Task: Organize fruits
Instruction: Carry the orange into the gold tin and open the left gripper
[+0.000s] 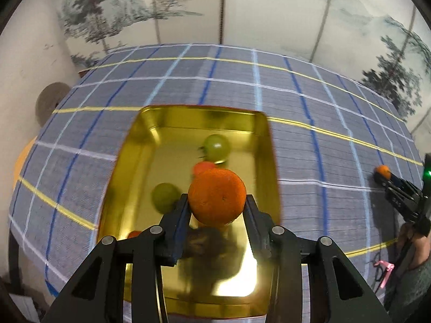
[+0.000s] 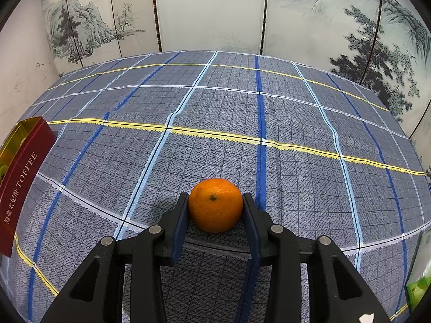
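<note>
Left tongs (image 1: 216,202) clamp a tangerine (image 1: 217,197) over the tin (image 1: 129,145); right tongs (image 2: 215,206) clamp another orange (image 2: 215,205) on open cloth (image 2: 309,177).

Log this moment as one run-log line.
left gripper: shut on orange, over gold tin | right gripper: shut on second orange, on tablecloth

Counted across both views: two mandarins, one (image 1: 217,197) in the left wrist view and one (image 2: 215,205) in the right; two green fruits (image 1: 216,147) (image 1: 164,197) in one gold tin (image 1: 129,145); two grippers (image 1: 215,210) (image 2: 215,210).
</note>
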`<state>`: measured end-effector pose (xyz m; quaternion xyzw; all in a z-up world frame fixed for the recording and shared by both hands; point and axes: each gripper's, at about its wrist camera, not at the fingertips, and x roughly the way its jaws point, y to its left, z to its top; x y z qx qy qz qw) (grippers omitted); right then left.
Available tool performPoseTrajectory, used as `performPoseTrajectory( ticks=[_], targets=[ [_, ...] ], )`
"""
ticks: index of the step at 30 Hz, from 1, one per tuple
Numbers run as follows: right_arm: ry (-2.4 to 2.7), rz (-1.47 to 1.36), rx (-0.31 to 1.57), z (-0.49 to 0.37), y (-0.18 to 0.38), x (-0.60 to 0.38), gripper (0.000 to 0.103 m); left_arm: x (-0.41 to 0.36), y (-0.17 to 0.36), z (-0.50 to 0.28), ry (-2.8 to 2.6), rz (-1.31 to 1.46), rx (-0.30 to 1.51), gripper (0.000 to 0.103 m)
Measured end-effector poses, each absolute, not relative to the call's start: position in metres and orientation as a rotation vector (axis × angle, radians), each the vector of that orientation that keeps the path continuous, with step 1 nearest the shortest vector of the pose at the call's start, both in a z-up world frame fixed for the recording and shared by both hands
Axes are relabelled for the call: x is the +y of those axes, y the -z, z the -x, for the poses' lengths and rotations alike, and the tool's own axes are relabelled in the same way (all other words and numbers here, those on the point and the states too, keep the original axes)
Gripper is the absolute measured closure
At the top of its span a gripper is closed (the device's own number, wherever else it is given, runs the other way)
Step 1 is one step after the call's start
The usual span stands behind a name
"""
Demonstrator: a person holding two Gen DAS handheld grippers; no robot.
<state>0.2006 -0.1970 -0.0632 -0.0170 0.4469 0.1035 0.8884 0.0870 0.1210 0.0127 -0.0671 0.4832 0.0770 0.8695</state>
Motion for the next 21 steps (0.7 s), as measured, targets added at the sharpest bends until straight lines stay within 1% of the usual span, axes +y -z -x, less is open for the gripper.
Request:
performPoseTrajectory(
  ticks=[10,21],
  targets=[
    [-0.214,0.036,0.929,-0.201,0.063,-0.197,0.066,0.154,0.000,-0.079,-0.226,0.166,1.037,0.063],
    [-0.214,0.037,0.929,-0.201,0.063,-0.197,0.066,0.160,0.009,-0.072,-0.224,0.198,1.054,0.063]
  ],
)
